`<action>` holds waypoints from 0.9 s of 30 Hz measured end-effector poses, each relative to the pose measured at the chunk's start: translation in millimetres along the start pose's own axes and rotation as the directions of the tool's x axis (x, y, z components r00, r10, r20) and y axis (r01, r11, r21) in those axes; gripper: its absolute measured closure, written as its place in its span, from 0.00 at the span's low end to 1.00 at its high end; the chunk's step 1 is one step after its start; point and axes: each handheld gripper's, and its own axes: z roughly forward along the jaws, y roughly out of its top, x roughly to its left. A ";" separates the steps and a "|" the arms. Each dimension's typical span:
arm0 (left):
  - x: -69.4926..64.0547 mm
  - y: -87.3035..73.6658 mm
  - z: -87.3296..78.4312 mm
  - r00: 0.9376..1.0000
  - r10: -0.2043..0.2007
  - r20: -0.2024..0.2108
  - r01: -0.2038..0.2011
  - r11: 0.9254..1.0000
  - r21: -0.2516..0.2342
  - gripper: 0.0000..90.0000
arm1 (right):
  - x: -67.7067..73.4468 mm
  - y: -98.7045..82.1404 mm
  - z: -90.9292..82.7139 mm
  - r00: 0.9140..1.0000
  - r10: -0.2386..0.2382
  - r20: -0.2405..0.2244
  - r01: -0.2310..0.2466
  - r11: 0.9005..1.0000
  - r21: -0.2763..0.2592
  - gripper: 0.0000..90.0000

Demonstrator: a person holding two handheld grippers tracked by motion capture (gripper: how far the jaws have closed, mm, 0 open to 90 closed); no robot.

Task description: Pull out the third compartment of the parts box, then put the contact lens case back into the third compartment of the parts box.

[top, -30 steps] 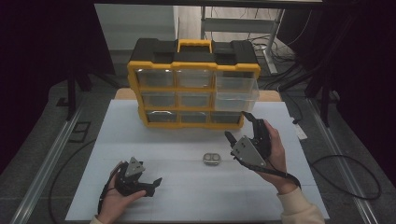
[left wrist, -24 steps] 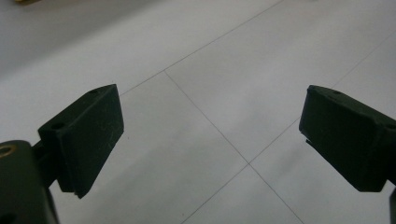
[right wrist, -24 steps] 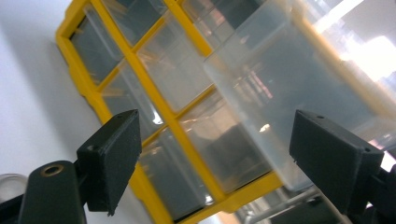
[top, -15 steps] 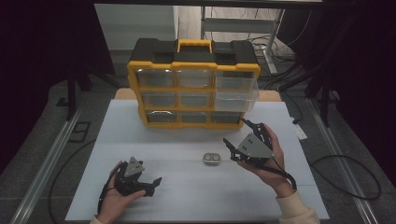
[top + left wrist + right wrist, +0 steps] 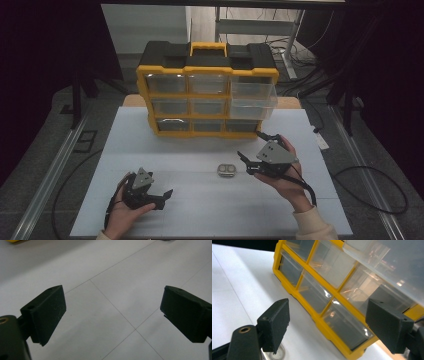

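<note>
A small flat metal piece (image 5: 226, 170) lies on the white table (image 5: 200, 215), in front of a yellow and black drawer organizer (image 5: 207, 95). My right gripper (image 5: 249, 145) is held in a hand just right of the metal piece, open and holding nothing, its jaws pointing left and toward the organizer. In the right gripper view the open jaws (image 5: 327, 325) frame the organizer's lower clear drawers (image 5: 317, 290), and the metal piece (image 5: 278, 353) peeks from under the left jaw. My left gripper (image 5: 164, 199) rests low at the front left, open and holding nothing. In the left gripper view it (image 5: 112, 312) has bare table between its jaws.
The organizer's right middle drawer (image 5: 252, 105) is pulled out toward me, and the same drawer (image 5: 387, 260) overhangs the right gripper view's top right corner. Cables trail off the right of the table. Dark floor and metal rails flank the table.
My right gripper has come slightly toward me and lower, closer to the metal piece. The left gripper has not moved.
</note>
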 end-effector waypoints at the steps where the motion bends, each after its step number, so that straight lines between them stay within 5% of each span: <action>1: -0.3 -0.4 0.3 1.000 0.003 0.001 -0.003 1.000 0.003 0.08 | -0.6 -1.4 0.3 1.000 0.017 -0.007 -0.017 1.000 -0.002 0.22; 17: -6.5 0.8 -0.3 1.000 0.015 -0.002 -0.015 1.000 -0.001 0.08 | -4.3 -10.5 -1.7 0.984 0.151 -0.090 -0.152 0.988 -0.006 0.22; 27: -4.9 2.9 2.4 1.000 0.019 0.008 -0.019 1.000 -0.002 0.08 | -9.3 -16.5 -2.9 0.975 0.201 -0.100 -0.202 0.979 -0.009 0.24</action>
